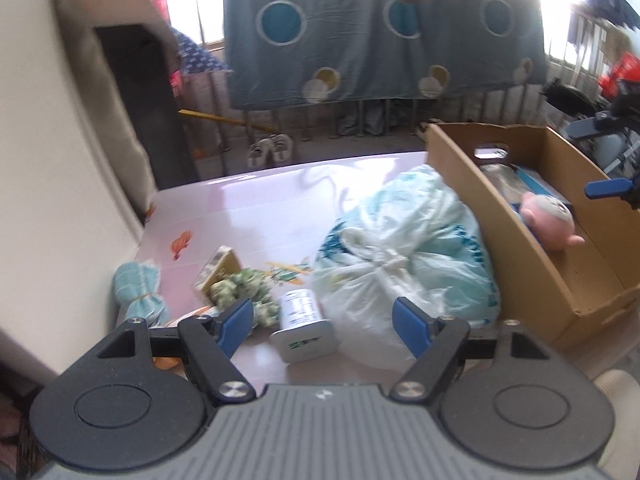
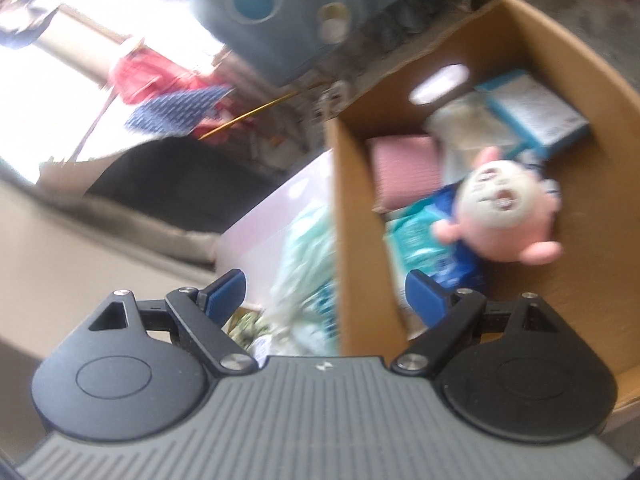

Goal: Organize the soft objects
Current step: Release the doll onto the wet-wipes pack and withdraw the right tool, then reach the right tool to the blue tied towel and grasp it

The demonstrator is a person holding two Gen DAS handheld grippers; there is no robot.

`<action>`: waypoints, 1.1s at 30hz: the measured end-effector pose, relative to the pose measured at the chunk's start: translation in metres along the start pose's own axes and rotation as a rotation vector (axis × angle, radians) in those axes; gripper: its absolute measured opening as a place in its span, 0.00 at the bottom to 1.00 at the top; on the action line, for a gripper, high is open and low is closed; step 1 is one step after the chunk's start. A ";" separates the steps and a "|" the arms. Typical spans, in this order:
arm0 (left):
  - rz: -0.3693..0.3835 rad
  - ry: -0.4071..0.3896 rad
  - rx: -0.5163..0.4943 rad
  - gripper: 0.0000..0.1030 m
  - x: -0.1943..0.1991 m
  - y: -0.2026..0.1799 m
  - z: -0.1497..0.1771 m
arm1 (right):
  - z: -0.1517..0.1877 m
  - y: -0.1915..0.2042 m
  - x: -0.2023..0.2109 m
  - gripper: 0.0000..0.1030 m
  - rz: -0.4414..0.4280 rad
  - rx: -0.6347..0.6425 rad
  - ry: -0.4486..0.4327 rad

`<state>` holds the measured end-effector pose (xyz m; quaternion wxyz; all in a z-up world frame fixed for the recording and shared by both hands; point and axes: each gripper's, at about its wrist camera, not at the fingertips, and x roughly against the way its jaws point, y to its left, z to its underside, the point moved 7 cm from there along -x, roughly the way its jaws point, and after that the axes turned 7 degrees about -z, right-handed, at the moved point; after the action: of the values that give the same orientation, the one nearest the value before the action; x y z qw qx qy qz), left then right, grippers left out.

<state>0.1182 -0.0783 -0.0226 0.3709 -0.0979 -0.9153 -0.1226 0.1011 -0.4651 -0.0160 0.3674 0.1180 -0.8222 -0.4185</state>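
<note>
the open brown cardboard box (image 1: 520, 264) stands at the right side of the glossy pink table (image 1: 248, 216), with a round pink plush doll (image 2: 500, 216), a folded pink cloth (image 2: 404, 168) and a blue-and-white packet (image 2: 532, 112) already in it. pressed against its left wall lies the knotted white-and-teal plastic bag (image 1: 404, 248), bulky, its length running away toward the far edge. it sits just ahead and slightly right of the left gripper (image 1: 324, 320), whose blue pads stand wide with nothing between them. left of the bag come a white cylindrical container (image 1: 302, 324) on its side, a green-and-white fluffy bundle (image 1: 244, 292) and a tied light-blue cloth roll (image 1: 140, 292). the right gripper (image 2: 326, 292) hangs over the box wall, also spread wide and empty (the doll lies ahead to its right). by my judgement the left hand is nearer the loose things. print on the container and bag is too blurred to read.
</note>
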 end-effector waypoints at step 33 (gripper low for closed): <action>-0.379 -0.138 0.341 0.73 -0.031 0.194 0.061 | 0.122 0.224 -0.263 0.87 -0.282 0.411 0.479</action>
<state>0.1522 0.1212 -0.0575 0.2890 0.1310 -0.9480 -0.0266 0.2254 -0.1202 -0.0221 0.4572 0.3969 -0.7552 -0.2512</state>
